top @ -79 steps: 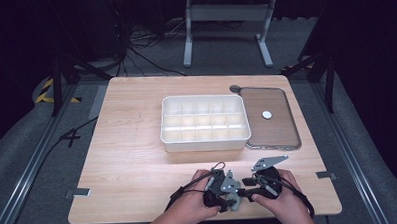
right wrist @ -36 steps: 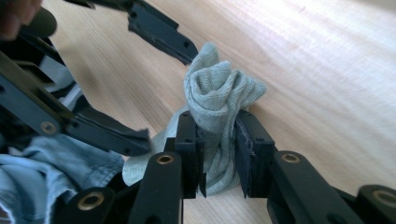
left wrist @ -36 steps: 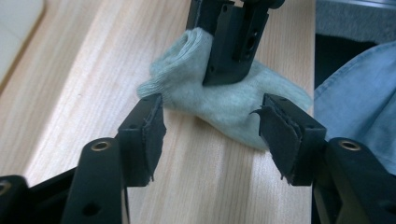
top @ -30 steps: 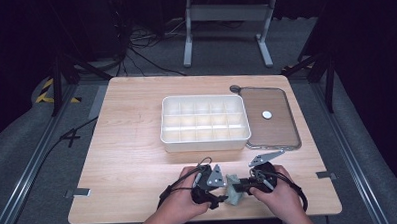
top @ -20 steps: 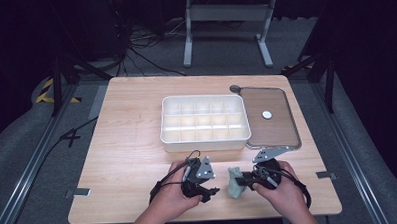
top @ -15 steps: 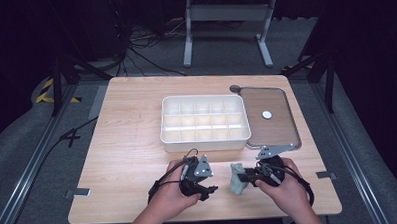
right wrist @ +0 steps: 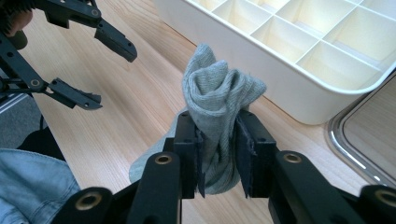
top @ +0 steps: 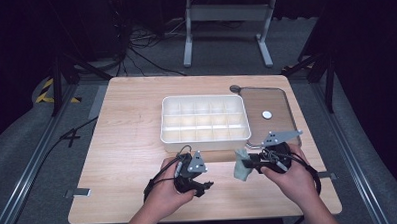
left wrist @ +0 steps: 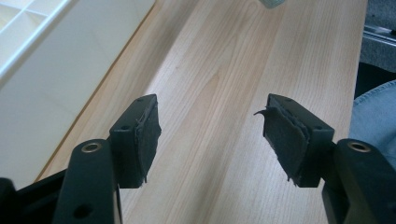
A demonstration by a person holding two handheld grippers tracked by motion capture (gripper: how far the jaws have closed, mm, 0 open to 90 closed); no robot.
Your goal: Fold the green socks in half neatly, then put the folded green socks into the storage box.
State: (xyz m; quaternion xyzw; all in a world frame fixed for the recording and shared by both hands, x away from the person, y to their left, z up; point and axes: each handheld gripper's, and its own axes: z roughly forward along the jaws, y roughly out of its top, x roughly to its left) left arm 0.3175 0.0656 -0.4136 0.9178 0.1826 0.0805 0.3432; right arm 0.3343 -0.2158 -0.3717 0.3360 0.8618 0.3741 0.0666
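Presently, item one: a grey sock, knitted, soft, bunched into a rolled wad with folds showing at its top. It sits clamped between the pads of the right tongs, which are clenched on its middle; the rolled head stands above the pads and a loose end hangs below them toward the counter. From the high view the sock is a pale grey-green lump at the tip of the right tongs, held above the wood on the side facing the left tongs.

Item two: left tongs, held in the person's left hand, released, jaws standing well apart with nothing between them. In the left gripper view the worn dark pads frame bare counter.

Item three: a white divided tray, many small compartments, just beyond both tongs, its near wall close to the sock. In the right gripper view the tray lies just behind the sock.

Item four: a brown lid with a metal rim and a white knob, flat on the counter beyond the right tongs, beside the tray.
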